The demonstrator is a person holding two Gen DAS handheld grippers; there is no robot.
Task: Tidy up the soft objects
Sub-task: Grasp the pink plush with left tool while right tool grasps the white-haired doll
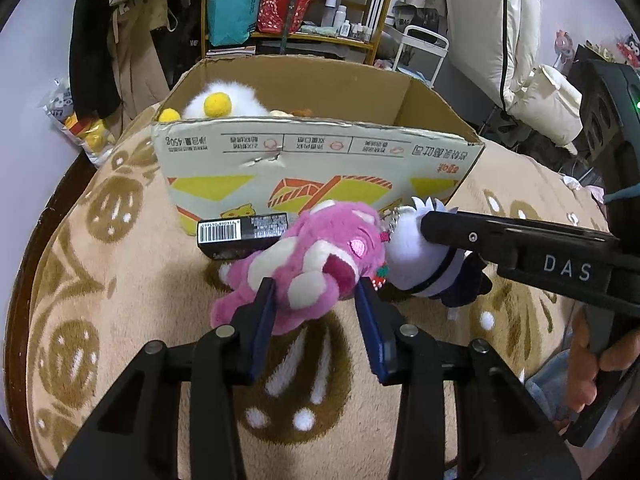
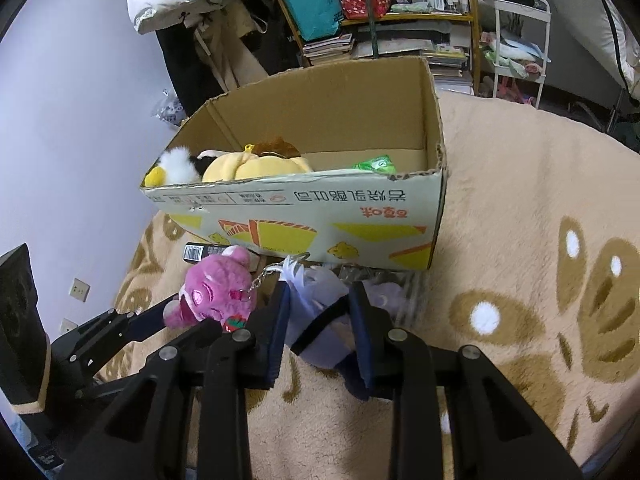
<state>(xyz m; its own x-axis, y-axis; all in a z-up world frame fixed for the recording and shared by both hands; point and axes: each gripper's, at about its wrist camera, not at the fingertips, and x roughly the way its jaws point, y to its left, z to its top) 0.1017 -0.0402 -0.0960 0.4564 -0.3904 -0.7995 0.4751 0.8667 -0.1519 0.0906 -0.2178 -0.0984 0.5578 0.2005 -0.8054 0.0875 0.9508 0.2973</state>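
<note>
Now, in the left wrist view, the left gripper is in the lower middle of the frame, its fingers apart on either side of a pink plush bear, touching its fur but not clearly squeezing it. The bear lies on a beige blanket with brown patterns. Just right of it is a white and lavender plush doll, joined to a small chain, and the right gripper comes in from the right edge and touches this doll. A black box with a barcode lies just behind the bear, in front of the cardboard box. A white fluffy toy with yellow balls sits in the upper left corner of that box.

In the right wrist view, the right gripper has its fingers apart around the doll, at the lower centre. The bear is to the left, with the left gripper at it. The cardboard box stands behind, holding a yellow plush and a green packet.
</note>
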